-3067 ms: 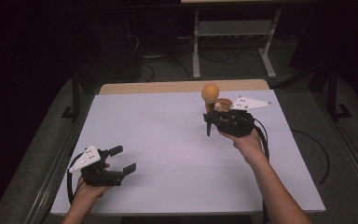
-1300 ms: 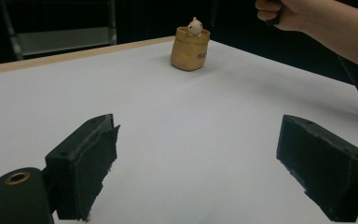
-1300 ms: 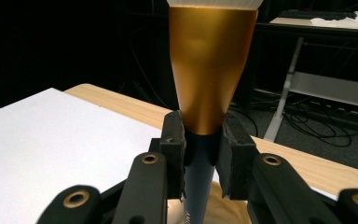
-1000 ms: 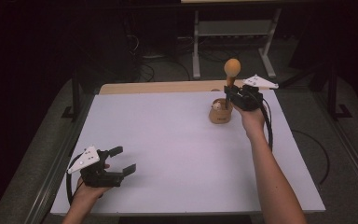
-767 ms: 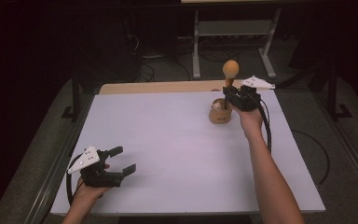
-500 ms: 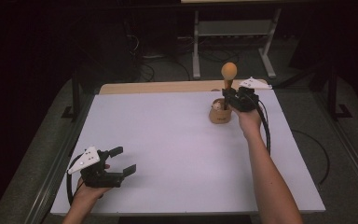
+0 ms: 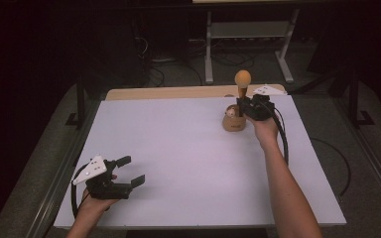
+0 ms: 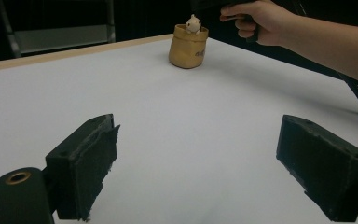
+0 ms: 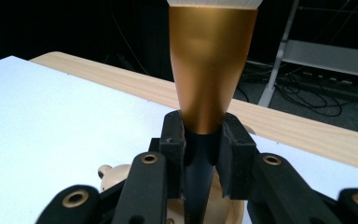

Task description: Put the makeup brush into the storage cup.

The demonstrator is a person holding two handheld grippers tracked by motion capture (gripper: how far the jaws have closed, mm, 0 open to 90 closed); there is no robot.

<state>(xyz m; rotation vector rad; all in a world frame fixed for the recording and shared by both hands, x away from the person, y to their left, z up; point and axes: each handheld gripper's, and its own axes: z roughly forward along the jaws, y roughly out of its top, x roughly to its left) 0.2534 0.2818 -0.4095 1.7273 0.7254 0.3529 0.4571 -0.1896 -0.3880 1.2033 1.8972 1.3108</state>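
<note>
Gold-handled tool clamped upright over the tan pot

Gold cone handle (image 9: 212,70) with a dark stem below it sits squeezed between the right gripper's (image 9: 201,140) two black jaws; in the high view the same tool (image 7: 242,84) stands upright, its round orange top above the right gripper (image 7: 250,108). The dark stem points down toward the tan pot (image 7: 233,121), which stands directly below and just left of the gripper, near the table's far edge. Whether the stem touches the pot cannot be told. A small pale figure (image 8: 193,22) peeks over the rim of the pot (image 8: 188,46) in the left gripper view.

White table surface (image 7: 188,153) carries the pot; a light wooden strip (image 7: 168,92) runs along its far side.

Left gripper (image 7: 126,173) rests at the near left corner, well apart from the pot, jaws spread wide with only bare table between them.
</note>
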